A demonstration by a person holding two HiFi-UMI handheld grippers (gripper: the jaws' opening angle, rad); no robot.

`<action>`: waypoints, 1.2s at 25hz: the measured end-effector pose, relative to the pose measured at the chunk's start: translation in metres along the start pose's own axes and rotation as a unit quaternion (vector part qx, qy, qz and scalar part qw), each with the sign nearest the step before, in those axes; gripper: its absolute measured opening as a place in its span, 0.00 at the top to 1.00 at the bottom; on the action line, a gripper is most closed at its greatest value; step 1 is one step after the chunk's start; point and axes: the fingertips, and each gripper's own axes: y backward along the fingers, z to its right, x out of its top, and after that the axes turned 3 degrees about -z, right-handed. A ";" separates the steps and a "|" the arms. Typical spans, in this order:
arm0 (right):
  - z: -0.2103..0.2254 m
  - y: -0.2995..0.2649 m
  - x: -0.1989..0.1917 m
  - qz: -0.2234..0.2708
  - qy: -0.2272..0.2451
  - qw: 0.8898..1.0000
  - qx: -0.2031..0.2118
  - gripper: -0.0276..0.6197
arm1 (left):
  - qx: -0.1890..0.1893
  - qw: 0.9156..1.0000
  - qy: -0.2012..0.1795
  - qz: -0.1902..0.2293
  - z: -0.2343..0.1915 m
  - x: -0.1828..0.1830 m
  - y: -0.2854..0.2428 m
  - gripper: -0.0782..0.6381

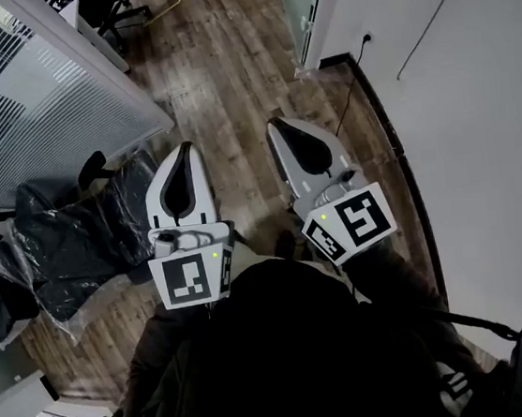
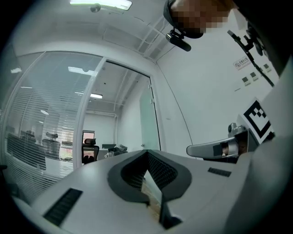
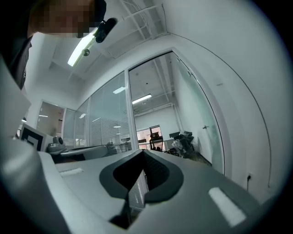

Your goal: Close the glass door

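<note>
Floor [image 1: 218, 85] is showing matt wood planks; chairs [image 1: 67, 241] are wearing glossy crinkled plastic; door [image 3: 201, 114] is showing smooth frosted glass.

Wood-plank floor [image 1: 226, 75] runs thru the office. White wall [image 1: 487, 128] on the rt, thin black cable [image 1: 351, 97] trailing down from a socket [image 1: 368, 39]. Left side: glass partition [image 1: 29, 90] w/ blinds, plastic-wrapped office chairs [image 1: 67, 241] just beside it. Overhead, ceiling strip light [image 3: 82, 48] is on.

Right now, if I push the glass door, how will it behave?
The glass door is a tall single pane, so probably heavy and stiff, swinging slowly. Smooth glass looks slippery; its small handle may give better purchase.
</note>
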 end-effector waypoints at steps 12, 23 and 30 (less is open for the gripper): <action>0.071 -0.096 -0.020 -0.015 -0.009 1.000 0.010 0.95 | 0.010 1.000 0.014 -0.017 -0.038 -0.037 -0.115 0.90; 0.179 -0.294 0.018 0.006 0.003 1.000 -0.005 0.95 | -0.009 1.000 0.013 -0.015 -0.131 -0.040 -0.321 0.90; 0.244 -0.370 0.040 0.008 0.015 1.000 -0.017 0.95 | -0.018 0.999 0.019 -0.022 -0.155 -0.044 -0.422 0.90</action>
